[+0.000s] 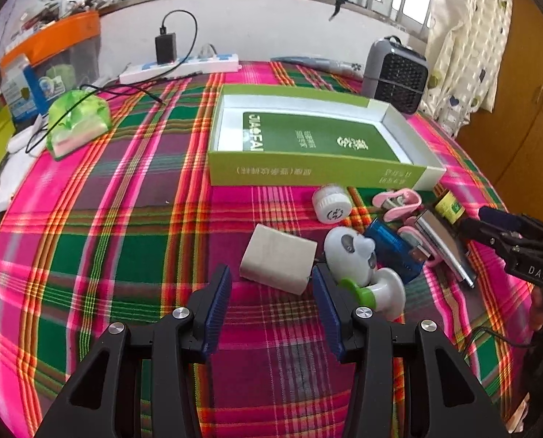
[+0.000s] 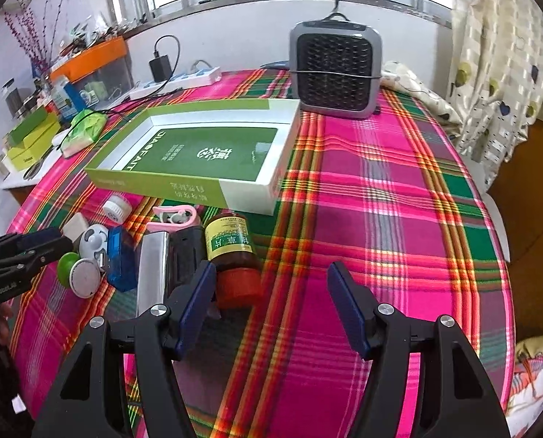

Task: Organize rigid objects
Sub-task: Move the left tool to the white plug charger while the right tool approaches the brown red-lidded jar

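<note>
Now: plaid tablecloth point(image 2: 381, 189) over table | green open box point(image 1: 308, 138) mid-table toward far edge, lid-side up, empty | left gripper point(image 1: 271, 288) spread, above cloth, nothing held, white block point(image 1: 278, 257) just ahead | right gripper point(image 2: 267, 288) spread, empty, brown bottle point(image 2: 231, 252) lying beside left finger | small clutter near box's front wall
</note>
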